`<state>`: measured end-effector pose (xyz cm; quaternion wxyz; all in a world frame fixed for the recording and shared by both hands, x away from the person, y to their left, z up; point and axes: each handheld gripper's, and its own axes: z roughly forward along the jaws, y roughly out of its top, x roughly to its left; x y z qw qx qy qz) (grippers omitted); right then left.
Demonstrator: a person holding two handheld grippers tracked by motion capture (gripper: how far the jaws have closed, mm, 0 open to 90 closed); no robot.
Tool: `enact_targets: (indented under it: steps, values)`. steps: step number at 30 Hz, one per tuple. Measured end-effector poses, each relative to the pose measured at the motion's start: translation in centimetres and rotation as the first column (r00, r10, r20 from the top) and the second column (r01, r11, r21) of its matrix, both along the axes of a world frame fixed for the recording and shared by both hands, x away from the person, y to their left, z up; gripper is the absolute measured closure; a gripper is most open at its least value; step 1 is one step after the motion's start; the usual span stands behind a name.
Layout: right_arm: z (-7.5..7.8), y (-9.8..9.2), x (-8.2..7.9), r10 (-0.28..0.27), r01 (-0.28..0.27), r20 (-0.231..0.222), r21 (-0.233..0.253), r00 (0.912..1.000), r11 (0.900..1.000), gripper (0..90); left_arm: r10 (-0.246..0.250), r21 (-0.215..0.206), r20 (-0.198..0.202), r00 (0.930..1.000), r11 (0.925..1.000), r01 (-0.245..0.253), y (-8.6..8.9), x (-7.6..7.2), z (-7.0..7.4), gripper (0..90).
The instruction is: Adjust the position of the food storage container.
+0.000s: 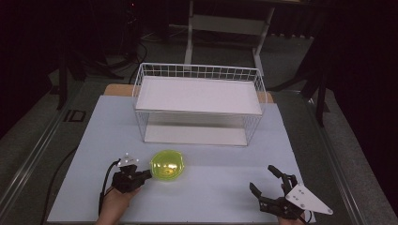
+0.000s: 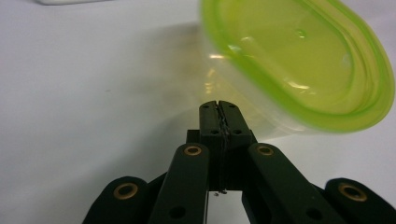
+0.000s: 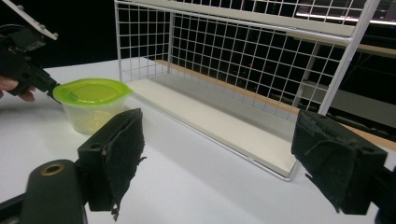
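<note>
One tub (image 1: 168, 165) sat on the counter (image 1: 211, 187), with one wire rack (image 1: 199, 103) behind it and two grippers near the front edge. At the left, the left gripper (image 1: 146, 174) lay in a hand (image 1: 117, 199), its fingers clenched together on the tub's green rim, the tips touching the tub's left side. In the left gripper view the two fingers (image 2: 210, 123) met with no gap and the rim's edge ran in between them. The tub was a small clear container under a lime-green, see-through lid (image 2: 299, 60), rounded in outline, standing in front of the rack's lower shelf, just left of centre. At the right, well apart from the tub, the right gripper (image 1: 263, 180) rested with its fingers released and spread wide, gripping nothing; its grey plate (image 1: 307, 199) pointed toward the counter's corner. The rack was white, with two flat shelves and mesh walls. The counter was a pale, plain sheet over a wooden board (image 1: 117, 89). Beyond it the room was dark, with grey floor, a white frame (image 1: 225, 23) and black cables (image 1: 136, 51).
</note>
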<state>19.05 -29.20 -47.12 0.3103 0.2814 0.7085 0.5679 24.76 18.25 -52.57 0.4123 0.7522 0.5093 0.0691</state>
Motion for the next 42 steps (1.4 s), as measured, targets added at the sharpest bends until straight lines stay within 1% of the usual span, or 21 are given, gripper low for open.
enact_targets:
  steps: [2,4,6,8,11,14,16,18,21,26,28,30,33,34,40,42]
  values:
    - [0.0,0.0,0.0,0.001,-0.001,-0.002,0.002,1.0,1.0,16.8,0.009,-0.011,0.003,1.0,0.9999,-0.009,0.1,0.0,0.0,89.8]
    - [0.0,0.1,0.0,0.003,-0.003,-0.003,-0.001,1.0,1.0,16.8,0.003,-0.019,0.005,1.0,0.9998,-0.003,0.0,0.2,-0.2,89.8]
    - [0.0,0.3,0.0,0.006,-0.006,-0.003,-0.005,1.0,1.0,16.8,-0.001,-0.024,-0.001,1.0,0.9997,0.001,-0.4,0.5,-0.3,89.9]
    - [0.0,0.3,0.0,0.007,-0.007,-0.002,-0.008,1.0,1.0,16.8,-0.003,-0.032,-0.017,0.9998,0.9995,0.002,-0.7,0.9,-0.5,89.8]
    - [0.0,0.2,0.0,0.005,-0.005,0.0,-0.005,1.0,1.0,16.8,-0.007,-0.043,-0.026,0.9996,0.9991,0.006,-1.3,1.5,-0.7,89.9]
    - [0.0,0.1,0.0,0.002,-0.002,-0.002,0.0,1.0,1.0,16.8,-0.024,-0.039,-0.025,0.9994,0.999,0.023,-1.9,2.1,-0.6,89.8]
    - [0.0,0.0,0.0,0.003,-0.003,-0.003,0.001,1.0,1.0,16.8,-0.027,-0.044,-0.027,0.9993,0.9987,0.026,-2.5,2.6,-0.5,89.9]
    - [0.0,0.0,-0.1,0.003,-0.003,-0.002,0.001,1.0,1.0,16.8,-0.042,-0.04,-0.025,0.9988,0.9984,0.041,-3.3,3.0,-0.4,89.8]
    - [0.0,0.0,-0.1,0.003,-0.003,-0.004,0.001,1.0,1.0,16.8,-0.065,-0.043,-0.036,0.9972,0.997,0.064,-4.5,3.4,-0.3,89.9]
    - [0.0,-0.2,-0.1,0.002,-0.002,-0.004,0.006,1.0,1.0,16.8,-0.1,-0.055,-0.045,0.994,0.9937,0.097,-6.4,3.5,-0.4,89.9]
    - [0.0,-0.3,-0.1,0.002,-0.002,-0.003,0.008,1.0,1.0,16.8,-0.109,-0.055,-0.048,0.9929,0.9929,0.106,-7.0,3.4,-0.3,89.8]
    - [0.0,-0.4,-0.1,0.002,-0.002,-0.005,0.009,1.0,1.0,16.8,-0.121,-0.064,-0.048,0.9915,0.9909,0.118,-7.6,3.3,-0.3,89.9]
    - [0.0,-0.4,-0.1,0.003,-0.003,-0.008,0.009,1.0,1.0,16.8,-0.139,-0.063,-0.047,0.9891,0.9887,0.136,-8.2,3.2,-0.3,89.8]
    - [0.0,-0.4,-0.1,0.004,-0.004,-0.01,0.007,0.9999,1.0,16.8,-0.137,-0.068,-0.049,0.9893,0.9887,0.134,-8.4,3.2,-0.3,89.8]
    - [-0.1,-0.1,0.1,0.011,-0.011,-0.011,0.0,0.9999,1.0,16.8,-0.162,-0.073,-0.051,0.9854,0.9847,0.158,-9.5,3.6,-0.4,89.8]
    - [-0.2,-0.1,0.1,0.013,-0.013,-0.016,-0.001,0.9998,1.0,16.8,-0.163,-0.072,-0.051,0.9852,0.9846,0.16,-9.8,3.6,-0.4,89.8]
